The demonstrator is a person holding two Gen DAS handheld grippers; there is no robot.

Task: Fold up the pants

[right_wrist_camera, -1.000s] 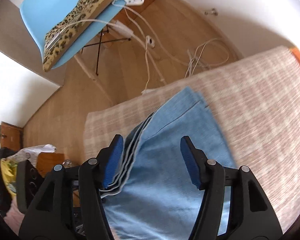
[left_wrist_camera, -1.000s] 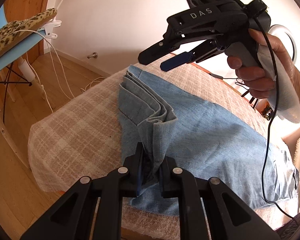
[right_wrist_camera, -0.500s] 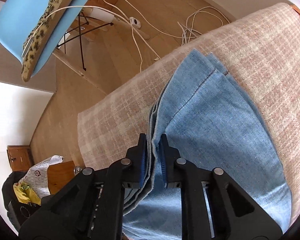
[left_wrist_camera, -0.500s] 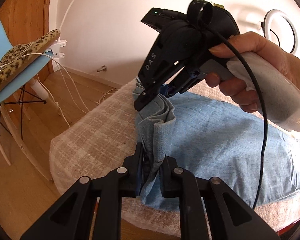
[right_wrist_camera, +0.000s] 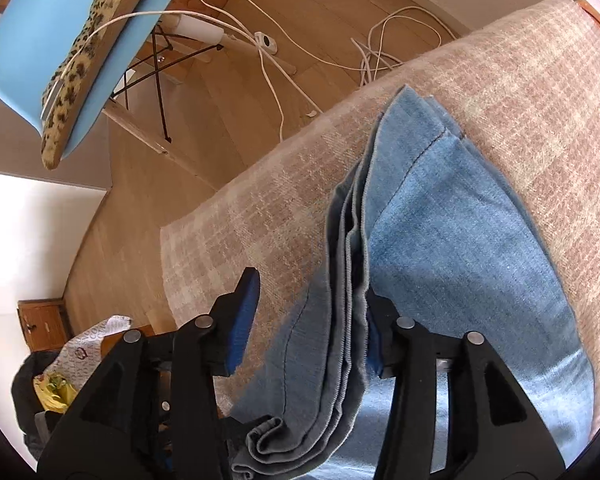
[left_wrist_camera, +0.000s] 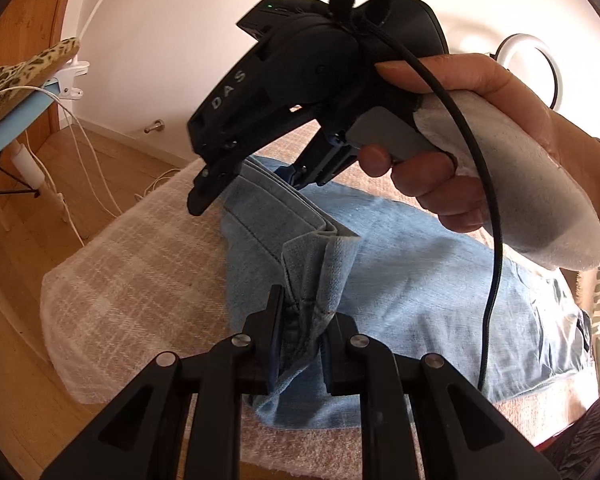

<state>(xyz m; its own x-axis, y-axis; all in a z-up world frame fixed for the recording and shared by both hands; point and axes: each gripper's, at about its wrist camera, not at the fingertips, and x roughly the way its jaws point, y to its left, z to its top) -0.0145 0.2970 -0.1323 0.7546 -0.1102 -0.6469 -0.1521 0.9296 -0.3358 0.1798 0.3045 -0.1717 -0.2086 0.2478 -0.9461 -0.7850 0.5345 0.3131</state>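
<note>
Pants [left_wrist_camera: 400, 280] folded over partway on the blanket [left_wrist_camera: 140, 272], left hand-held gripper [left_wrist_camera: 300, 336] pinching the stacked hems, right hand-held gripper [right_wrist_camera: 308, 320] spread around them, final fold left.

Light-blue denim pants [left_wrist_camera: 400, 280] lie folded, layered edges bunched, on the plaid blanket [left_wrist_camera: 140, 280].

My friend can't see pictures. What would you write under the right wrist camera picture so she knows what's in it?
The right gripper is open, its two fingers straddling the stacked edges of folded blue jeans. The jeans lie on a beige checked blanket. Beyond are a wooden floor with white cables and a blue chair.
</note>
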